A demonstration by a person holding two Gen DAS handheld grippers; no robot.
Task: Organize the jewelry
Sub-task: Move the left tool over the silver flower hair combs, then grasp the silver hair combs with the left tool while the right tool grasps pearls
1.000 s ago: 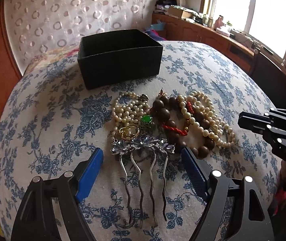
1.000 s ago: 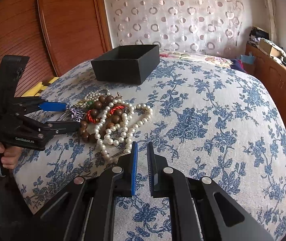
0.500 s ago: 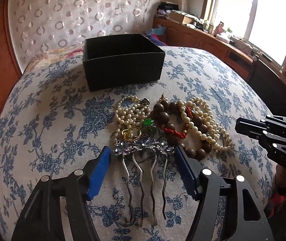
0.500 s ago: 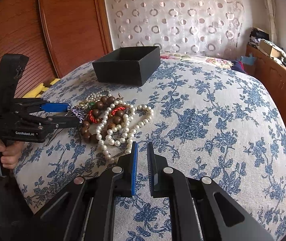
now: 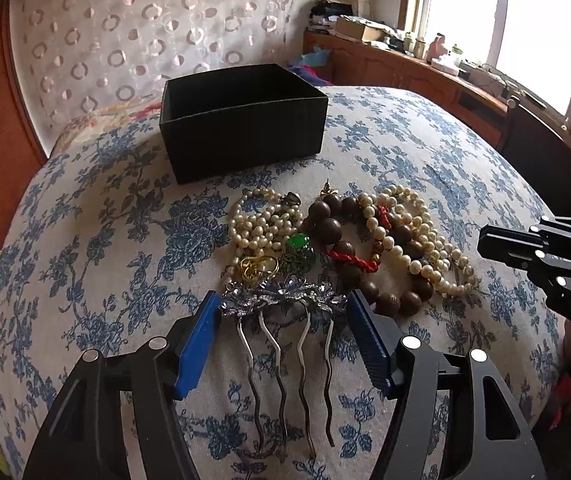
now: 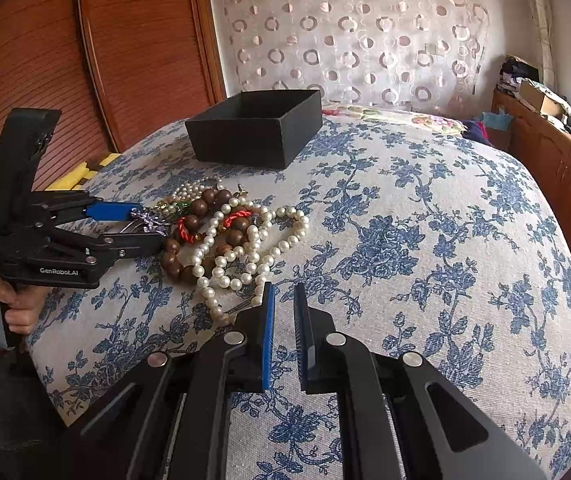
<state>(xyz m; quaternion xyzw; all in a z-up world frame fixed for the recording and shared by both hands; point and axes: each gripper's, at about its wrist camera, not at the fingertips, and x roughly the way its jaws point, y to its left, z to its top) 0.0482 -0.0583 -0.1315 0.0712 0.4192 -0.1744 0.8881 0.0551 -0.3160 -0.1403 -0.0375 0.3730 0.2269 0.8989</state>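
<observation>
- Left tongs (image 5: 283, 310) are wide open, straddling the jeweled head of the hair comb (image 5: 285, 320), one blue pad at each end. Nothing gripped yet, and I can't tell if the pads touch it.
- I'd say the step in hand is picking up the comb. Squeeze on the solid decorated head, not the wavy prongs, which would likely slip. Lift straight up, since the gold ring (image 5: 259, 266) and green pendant (image 5: 299, 245) sit right against the head and could snag.
- Right tongs (image 6: 283, 308) are nearly closed with a narrow gap, holding nothing, hovering over the bed (image 6: 425, 260) just beside the pearl strand (image 6: 241, 252).
- Farther on, the pile: pearls, wooden beads (image 5: 331, 226), red cord (image 5: 351, 259), all tangled together.
- Beyond that, the black box (image 5: 241, 140), open and looking empty from here. Probably where everything goes.
- Readable text: "GenRobot.AI" on the left tongs' body. The small label beside it is too blurry to read.
</observation>
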